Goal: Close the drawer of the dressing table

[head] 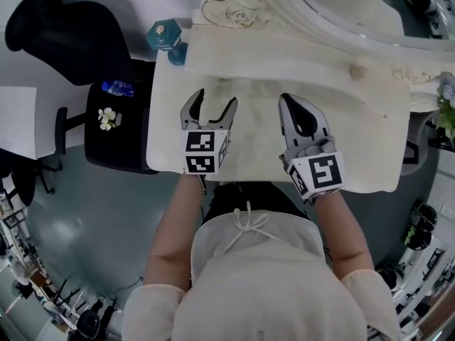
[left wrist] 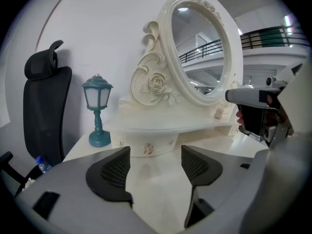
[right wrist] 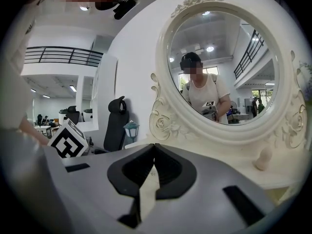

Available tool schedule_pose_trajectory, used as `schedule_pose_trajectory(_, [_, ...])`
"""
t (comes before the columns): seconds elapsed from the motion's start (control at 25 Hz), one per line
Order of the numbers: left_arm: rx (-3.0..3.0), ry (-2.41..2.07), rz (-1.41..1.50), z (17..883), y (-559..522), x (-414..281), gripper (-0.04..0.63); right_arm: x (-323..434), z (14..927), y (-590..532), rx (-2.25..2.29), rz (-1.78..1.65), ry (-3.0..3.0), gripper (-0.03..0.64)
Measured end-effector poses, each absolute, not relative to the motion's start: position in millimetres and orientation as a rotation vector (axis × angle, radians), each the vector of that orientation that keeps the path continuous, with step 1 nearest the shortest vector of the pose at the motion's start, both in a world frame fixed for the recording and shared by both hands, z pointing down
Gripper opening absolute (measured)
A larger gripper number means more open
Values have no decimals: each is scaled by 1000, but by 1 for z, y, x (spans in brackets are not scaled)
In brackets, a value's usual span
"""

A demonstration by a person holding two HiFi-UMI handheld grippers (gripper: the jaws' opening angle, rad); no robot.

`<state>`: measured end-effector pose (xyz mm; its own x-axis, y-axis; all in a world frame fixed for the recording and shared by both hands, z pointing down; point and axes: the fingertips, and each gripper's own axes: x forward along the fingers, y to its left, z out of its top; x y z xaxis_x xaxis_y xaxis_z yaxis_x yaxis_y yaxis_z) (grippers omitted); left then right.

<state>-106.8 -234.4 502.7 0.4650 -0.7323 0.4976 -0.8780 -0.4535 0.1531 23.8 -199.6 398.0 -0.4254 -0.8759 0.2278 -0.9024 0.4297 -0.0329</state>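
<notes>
Two handheld grippers are hovering over the cream top of the dressing table (head: 257, 155), side by side and pointing toward its mirror (right wrist: 219, 67). The left gripper (head: 215, 101) is standing with its jaws wide apart and nothing between them; its own view is looking through the gap at bare tabletop. The right gripper (head: 286, 99) is holding its jaws together, tips touching, with nothing caught in them.

The drawer (left wrist: 163, 144) is sitting in the raised tier under the mirror, straight ahead of the left gripper and apart from it. Its small ornate knob (left wrist: 147, 149) is facing the jaws, and the drawer front is looking flush with the tier, though the wide-angle bend is making that hard to judge.

Each gripper's cube is showing black-and-white square markers, patterns rather than letters. One such marker is also appearing in the mirror, where a person in a pale top is reflected.

A teal lantern-shaped lamp (left wrist: 97, 111) is standing at the table's left back corner. Beside the table, a black office chair (head: 117, 130) is carrying a blue bottle (head: 117, 88), its label too small to read, and a small white flower (head: 106, 118). A rounded cream finial (right wrist: 263, 159) is standing on the tier to the right.
</notes>
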Motion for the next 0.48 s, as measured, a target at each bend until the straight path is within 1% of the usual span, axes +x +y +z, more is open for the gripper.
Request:
schedule_pose_trajectory(0.2, [2454,-1377,434,441,-219,-108,328,22,379,-184,1605,192,-2496,6])
schedule_pose_trajectory(0.24, [2476,-1390,412,427,-216,-109,310,22,373,-181,1610,182,-2495,6])
schedule_pose_trajectory(0.28, [2493,-1407,388,413,-212,-110,256,23,368,-178,1619,177,-2492,6])
schedule_pose_trajectory(0.32, [2509,-1424,363,399,-208,-113,182,23,363,-176,1632,174,-2489,6])
schedule_pose_trajectory(0.36, [2528,-1433,343,386,-204,-115,129,23,358,-173,1643,171,-2489,6])
schedule_pose_trajectory(0.44, [2573,-1436,312,363,-196,-118,74,21,346,-167,1656,154,-2500,6])
schedule_pose_trajectory(0.48, [2596,-1435,295,352,-192,-119,58,20,340,-165,1657,138,-2509,6])
